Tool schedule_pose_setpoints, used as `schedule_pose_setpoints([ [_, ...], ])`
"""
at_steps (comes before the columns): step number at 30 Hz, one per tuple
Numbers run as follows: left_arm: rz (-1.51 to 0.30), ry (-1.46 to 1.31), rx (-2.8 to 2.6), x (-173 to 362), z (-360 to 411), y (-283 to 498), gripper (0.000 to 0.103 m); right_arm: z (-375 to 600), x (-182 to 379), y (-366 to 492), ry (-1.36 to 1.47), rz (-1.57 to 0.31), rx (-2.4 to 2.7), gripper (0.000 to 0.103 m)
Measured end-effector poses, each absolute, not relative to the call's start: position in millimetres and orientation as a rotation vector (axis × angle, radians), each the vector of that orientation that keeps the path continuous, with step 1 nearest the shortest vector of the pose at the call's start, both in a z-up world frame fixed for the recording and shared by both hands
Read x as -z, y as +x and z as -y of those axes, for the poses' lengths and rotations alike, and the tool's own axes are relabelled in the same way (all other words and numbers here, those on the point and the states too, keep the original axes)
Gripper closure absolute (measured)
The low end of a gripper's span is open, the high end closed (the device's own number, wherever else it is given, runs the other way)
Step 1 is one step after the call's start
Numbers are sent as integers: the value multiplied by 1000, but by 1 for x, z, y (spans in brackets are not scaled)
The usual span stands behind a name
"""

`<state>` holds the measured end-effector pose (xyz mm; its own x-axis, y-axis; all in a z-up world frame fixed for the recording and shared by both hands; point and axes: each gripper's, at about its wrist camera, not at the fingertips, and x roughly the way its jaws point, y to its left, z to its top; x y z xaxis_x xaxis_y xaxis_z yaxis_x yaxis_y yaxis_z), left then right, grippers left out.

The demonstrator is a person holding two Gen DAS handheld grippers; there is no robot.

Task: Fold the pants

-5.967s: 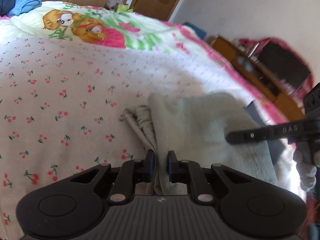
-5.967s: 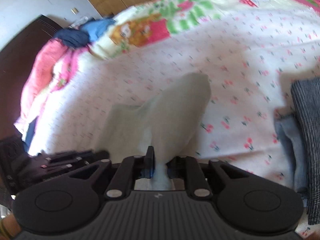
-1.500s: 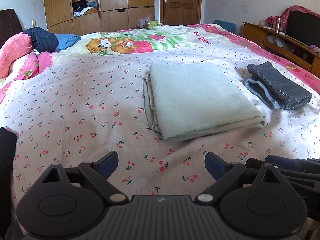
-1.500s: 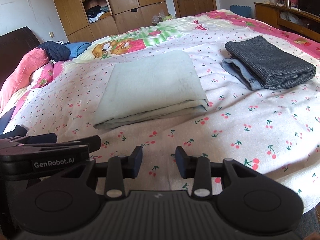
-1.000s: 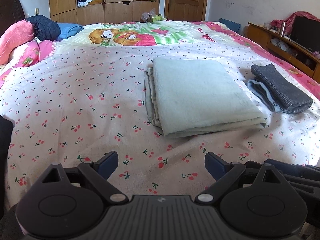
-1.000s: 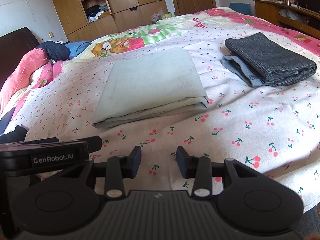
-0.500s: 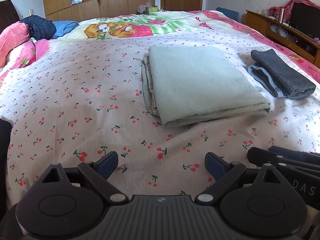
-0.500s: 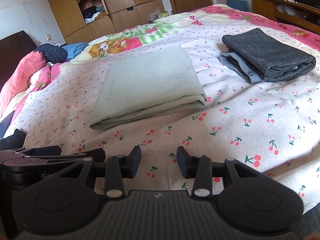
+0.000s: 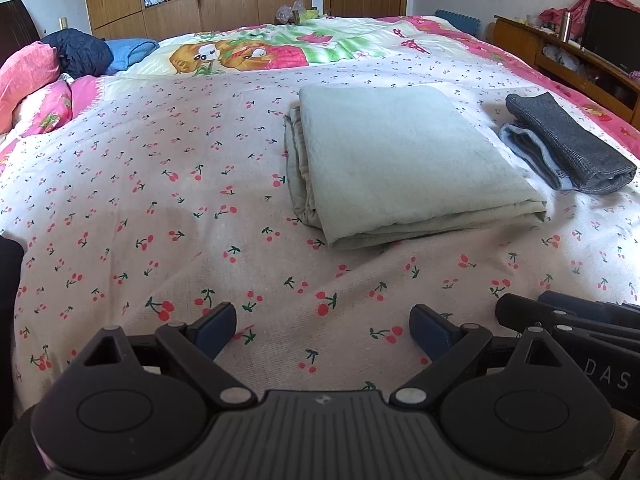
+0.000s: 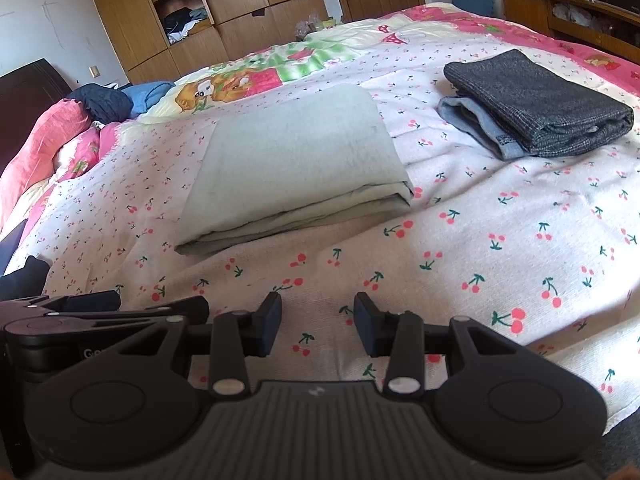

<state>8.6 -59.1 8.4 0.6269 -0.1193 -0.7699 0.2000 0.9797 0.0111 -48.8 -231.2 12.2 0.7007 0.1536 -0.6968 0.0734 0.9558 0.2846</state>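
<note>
Both grippers, left (image 9: 322,330) and right (image 10: 317,322), hang open-jawed and empty; pants (image 9: 400,160) lie folded mid-bed (image 9: 160,200), apparently finished.

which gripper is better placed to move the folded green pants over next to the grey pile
Probably the right gripper: the folded green pants lie just ahead of it and the grey pile is on its side. Both grippers are open and empty.

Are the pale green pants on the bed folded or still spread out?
Folded. The pale green pants lie as a flat rectangle on the bed, with stacked layers showing along the near and left edges.
</note>
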Motion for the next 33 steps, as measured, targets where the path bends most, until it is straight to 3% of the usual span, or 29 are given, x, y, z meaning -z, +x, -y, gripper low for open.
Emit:
schedule_pose_setpoints([
  [33, -871, 107, 178, -7, 59, 8, 0, 230, -10, -48, 304, -801, -47, 61],
])
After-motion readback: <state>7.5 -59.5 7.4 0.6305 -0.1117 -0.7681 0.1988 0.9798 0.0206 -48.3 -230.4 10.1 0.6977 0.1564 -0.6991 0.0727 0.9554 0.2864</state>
